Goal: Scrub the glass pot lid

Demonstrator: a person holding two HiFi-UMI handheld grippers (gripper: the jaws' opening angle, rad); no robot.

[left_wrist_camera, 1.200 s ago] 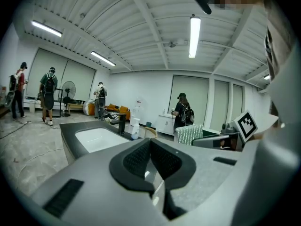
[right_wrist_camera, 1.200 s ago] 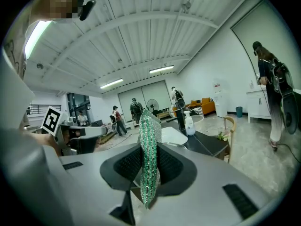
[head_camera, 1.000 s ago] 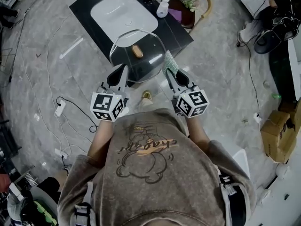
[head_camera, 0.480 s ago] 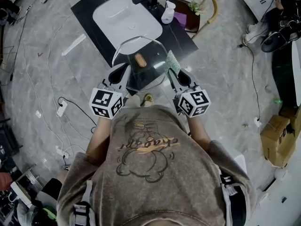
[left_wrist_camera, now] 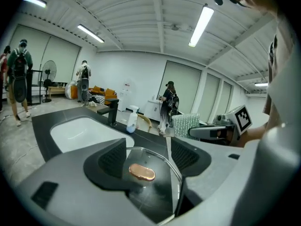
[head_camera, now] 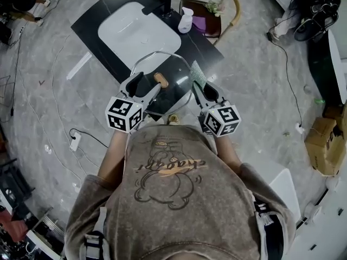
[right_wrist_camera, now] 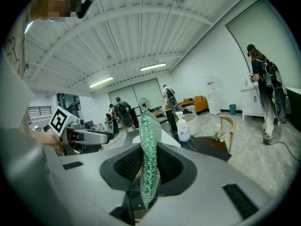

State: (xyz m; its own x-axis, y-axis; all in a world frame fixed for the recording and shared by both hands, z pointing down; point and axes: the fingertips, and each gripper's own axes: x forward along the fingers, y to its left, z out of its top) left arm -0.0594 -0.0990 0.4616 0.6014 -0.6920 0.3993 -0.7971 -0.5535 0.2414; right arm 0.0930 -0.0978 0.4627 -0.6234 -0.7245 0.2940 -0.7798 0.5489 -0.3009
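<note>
The glass pot lid (head_camera: 172, 88), round with a copper knob (head_camera: 160, 79), lies over the near end of the black counter (head_camera: 209, 43). My left gripper (head_camera: 143, 86) has just been opening. Its jaws stand wide on either side of the lid's near-left rim, and the pads are clear of the glass. In the left gripper view the lid (left_wrist_camera: 155, 192) and knob (left_wrist_camera: 142, 172) show between the spread jaws of the left gripper (left_wrist_camera: 148, 149). My right gripper (head_camera: 197, 86) is shut on a green scouring pad (head_camera: 197, 72) at the lid's right edge. In the right gripper view the right gripper (right_wrist_camera: 148, 167) holds the pad (right_wrist_camera: 150, 135) upright.
A white sink basin (head_camera: 138, 32) is set into the counter beyond the lid, with a black faucet (head_camera: 158, 5) and a white soap bottle (head_camera: 186, 20) behind it. A wooden chair (head_camera: 219, 15) stands at the far right. Cables and a power strip (head_camera: 76, 141) lie on the floor at left.
The left gripper's jaws, shut on the lid's rim before, now stand wide apart. The lid has come down and nearer. The right gripper still holds the pad beside it.
</note>
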